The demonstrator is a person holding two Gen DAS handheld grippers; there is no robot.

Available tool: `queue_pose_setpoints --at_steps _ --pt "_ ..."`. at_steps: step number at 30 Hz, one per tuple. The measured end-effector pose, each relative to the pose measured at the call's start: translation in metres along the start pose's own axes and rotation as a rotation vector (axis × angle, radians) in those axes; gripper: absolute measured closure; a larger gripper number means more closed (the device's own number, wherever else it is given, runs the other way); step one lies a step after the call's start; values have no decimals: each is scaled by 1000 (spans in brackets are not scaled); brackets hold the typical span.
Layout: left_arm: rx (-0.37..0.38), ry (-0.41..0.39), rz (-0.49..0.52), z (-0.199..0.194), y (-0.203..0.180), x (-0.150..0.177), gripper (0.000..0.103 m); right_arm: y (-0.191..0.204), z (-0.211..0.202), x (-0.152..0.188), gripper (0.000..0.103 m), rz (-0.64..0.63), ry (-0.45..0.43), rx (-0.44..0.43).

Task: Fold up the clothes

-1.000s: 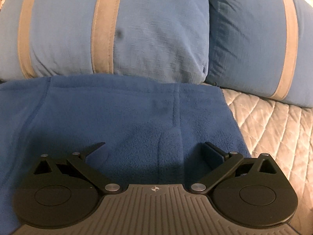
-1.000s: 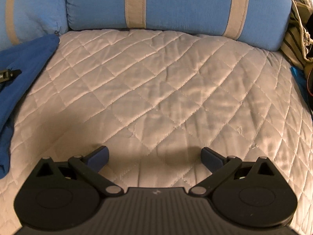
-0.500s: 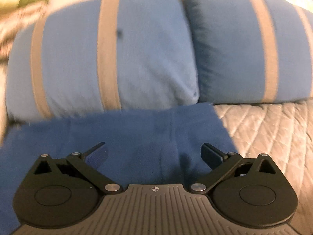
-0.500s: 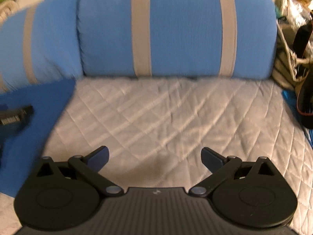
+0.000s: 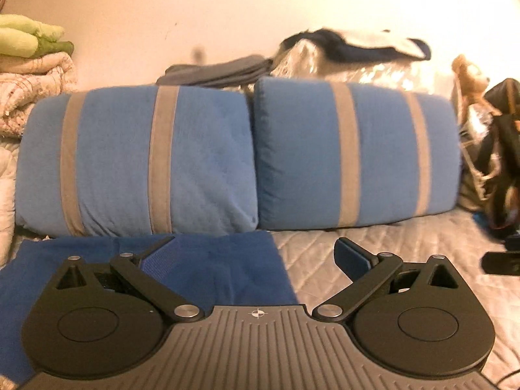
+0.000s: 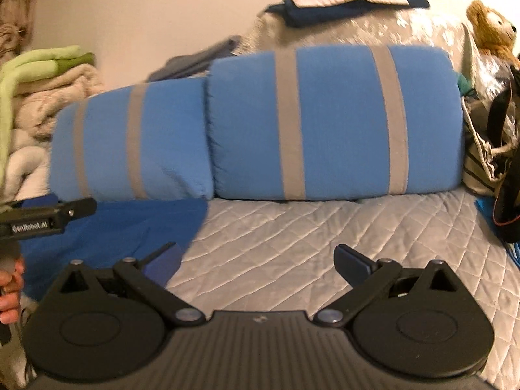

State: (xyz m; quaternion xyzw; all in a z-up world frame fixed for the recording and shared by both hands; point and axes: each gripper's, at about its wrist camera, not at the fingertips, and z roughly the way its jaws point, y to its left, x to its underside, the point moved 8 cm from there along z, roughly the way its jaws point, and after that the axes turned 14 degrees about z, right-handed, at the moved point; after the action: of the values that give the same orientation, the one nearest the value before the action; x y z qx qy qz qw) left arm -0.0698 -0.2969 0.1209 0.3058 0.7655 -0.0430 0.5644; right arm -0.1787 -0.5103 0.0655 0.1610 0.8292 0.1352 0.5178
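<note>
Bed (image 6: 325, 237) fills both views: grey quilted cover, diamond stitch, plain pale wall (image 5: 195, 6) behind it.

Pillows: 2, blue with grey stripes, 2 stripes each, stood side by side against the wall end of the bed, touching. Left pillow (image 5: 136, 162), right pillow (image 5: 357, 152).

Clutter behind and beside the pillows, blurred:
- 1 stack of folded bedding (image 5: 29, 65) far left, green layers on top, cream below
- 1 grey folded item (image 5: 214, 71) on top behind the pillows
- 1 shiny silver-wrapped bundle (image 6: 406, 29) behind the right pillow, dark blue and pinkish cloth lying on it
- 1 striped bag (image 6: 481, 162) at the right edge, with dark straps beside it
- 1 teddy bear (image 6: 490, 26), top right

Task item: 1 blue garment (image 5: 208, 266), fleece-like, spread flat on the left part of the bed, its far edge right at the foot of the left pillow. Its right edge is straight, and the cover to its right is bare.

Left claw (image 5: 253, 253): released, fingers wide apart, nothing between them; it hovers over the garment's right edge, left finger above the fabric, right finger above the bare cover.

Right claw (image 6: 256, 256): released, empty, over bare quilt, with the garment's corner just under its left finger. A hand (image 6: 9, 289) gripping the other tool shows at the left edge of the right wrist view.
</note>
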Motion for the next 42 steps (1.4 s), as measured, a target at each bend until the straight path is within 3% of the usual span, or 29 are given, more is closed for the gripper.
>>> queue_pose_setpoints --at_steps 10,19,30,34,42 --pt "-45 -16 10 -58 -11 6 0 15 -61 17 0 -19 -76 -53" --pt "-96 -154 24 -110 -21 -25 0 6 -116 -8 0 59 -288 -93" --pt "-126 -217 29 -142 -23 -57 0 5 -181 -38 0 115 -566 -195" --pt "-128 -227 21 -149 -22 -63 0 5 -192 -42 0 159 -610 -237" --pt "-117 -198 -2 -136 -17 -49 0 1 -179 -40 0 187 -576 -232"
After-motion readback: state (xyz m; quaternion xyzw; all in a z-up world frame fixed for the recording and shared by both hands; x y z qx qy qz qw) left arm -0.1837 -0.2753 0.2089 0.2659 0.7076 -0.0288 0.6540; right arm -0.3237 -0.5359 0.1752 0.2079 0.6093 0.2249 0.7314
